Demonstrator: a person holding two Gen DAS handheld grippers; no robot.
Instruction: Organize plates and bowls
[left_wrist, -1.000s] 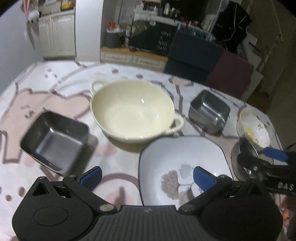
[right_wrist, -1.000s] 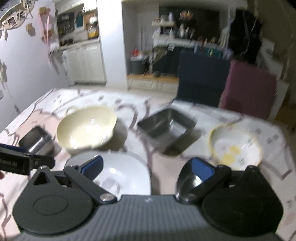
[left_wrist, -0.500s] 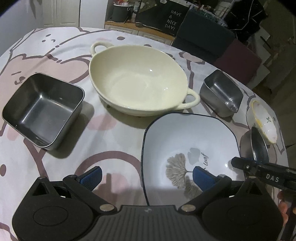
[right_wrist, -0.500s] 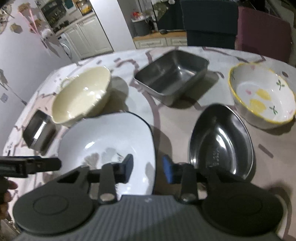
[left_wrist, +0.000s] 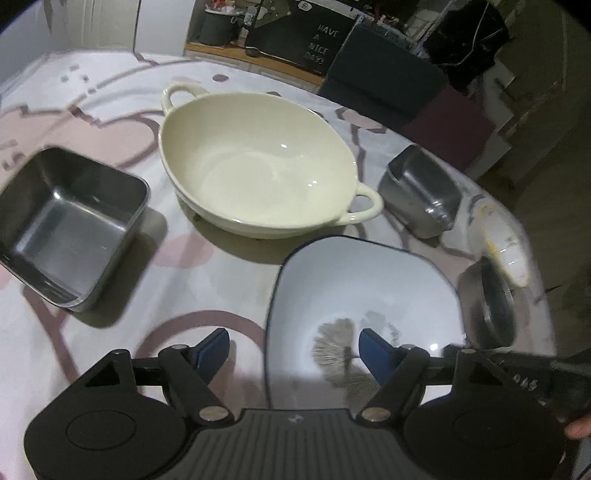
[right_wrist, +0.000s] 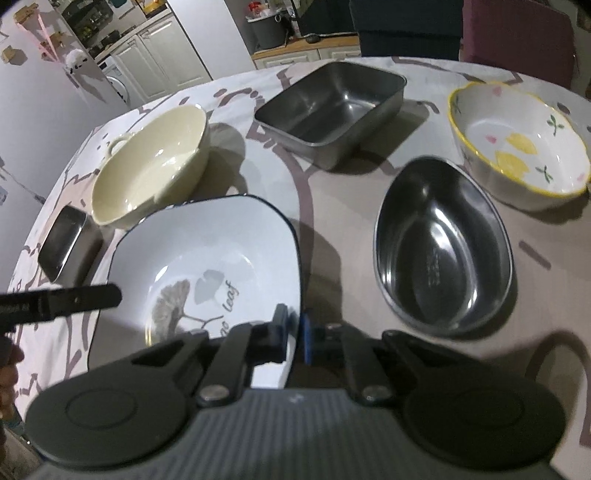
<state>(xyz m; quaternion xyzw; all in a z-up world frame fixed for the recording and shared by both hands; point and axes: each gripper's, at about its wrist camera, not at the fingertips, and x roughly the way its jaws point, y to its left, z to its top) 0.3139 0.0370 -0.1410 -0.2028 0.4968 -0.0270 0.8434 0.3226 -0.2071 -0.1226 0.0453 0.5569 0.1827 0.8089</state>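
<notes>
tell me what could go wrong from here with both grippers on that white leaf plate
1. The right hand-held gripper pinches only the thin rim of the white leaf plate; lifted from that one edge, the plate may tilt or slip.
2. The left hand-held gripper, whose jaws have just been closing, straddles the opposite rim without pressing it; it may miss.
3. The steel oval bowl sits close beside; a swing could knock it.

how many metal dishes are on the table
3. A square steel tray at the far left, a rectangular steel tray at the back, and an oval steel bowl right of the white leaf plate. None looks hidden.
</notes>
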